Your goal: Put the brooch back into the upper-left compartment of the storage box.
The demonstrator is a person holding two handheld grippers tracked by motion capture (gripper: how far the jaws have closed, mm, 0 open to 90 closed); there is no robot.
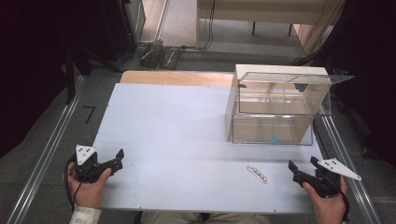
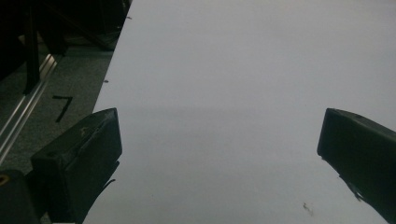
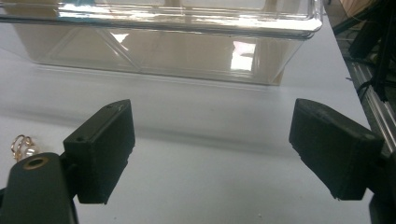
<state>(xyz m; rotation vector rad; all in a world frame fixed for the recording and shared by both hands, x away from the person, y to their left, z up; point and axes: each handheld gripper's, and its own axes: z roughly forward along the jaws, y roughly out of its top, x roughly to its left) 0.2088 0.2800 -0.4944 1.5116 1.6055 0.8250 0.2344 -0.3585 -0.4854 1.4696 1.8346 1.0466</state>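
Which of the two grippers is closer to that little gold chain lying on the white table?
Right. The right gripper sits just right of the small gold chain; the left gripper is far across the table.

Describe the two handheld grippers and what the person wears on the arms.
Both the left gripper and right gripper are black with blocky jaws, each topped by a white triangular plate dotted with small holes. A black cable trails from each. A light patterned sleeve covers the left forearm.
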